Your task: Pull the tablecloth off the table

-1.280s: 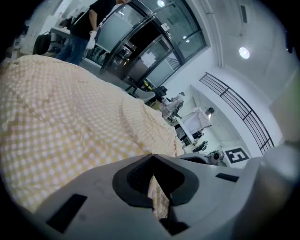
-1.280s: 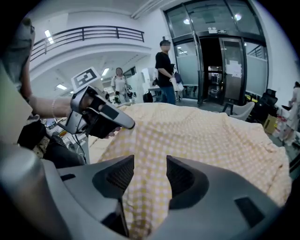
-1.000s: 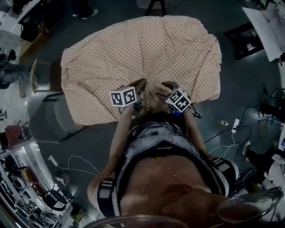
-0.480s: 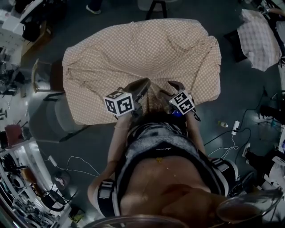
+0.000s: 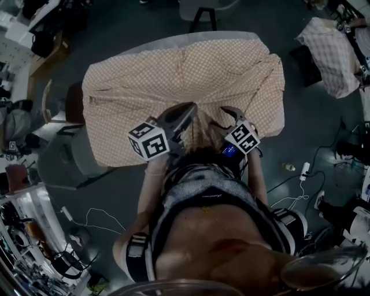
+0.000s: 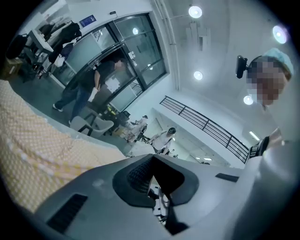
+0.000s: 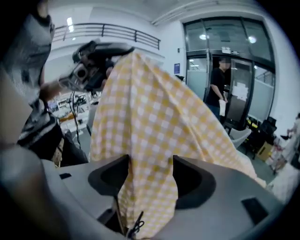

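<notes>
The yellow checked tablecloth [image 5: 185, 75] covers the table, whose bare far rim [image 5: 191, 36] shows as a pale strip. At the near edge my left gripper [image 5: 184, 113] is shut on a raised fold of the tablecloth [image 6: 33, 145]; in the right gripper view the cloth [image 7: 150, 122] peaks at that left gripper [image 7: 89, 63]. In its own view the left gripper [image 6: 152, 160] shows its jaws closed together. My right gripper [image 5: 226, 114] has just been opening. Its jaws [image 7: 150, 173] stand wide, and the hanging fold passes loosely between them.
Chairs [image 5: 63, 107] stand at the table's left and another chair [image 5: 202, 14] at its far side. A second checked cloth [image 5: 335, 55] lies at the upper right. Cables and a power strip [image 5: 304, 169] lie on the floor at right. A person [image 7: 220, 84] stands by glass doors.
My left gripper has risen, lifting the near edge of the cloth into a taller fold. The right gripper rose a little. A bare strip of table now shows at the far side.
</notes>
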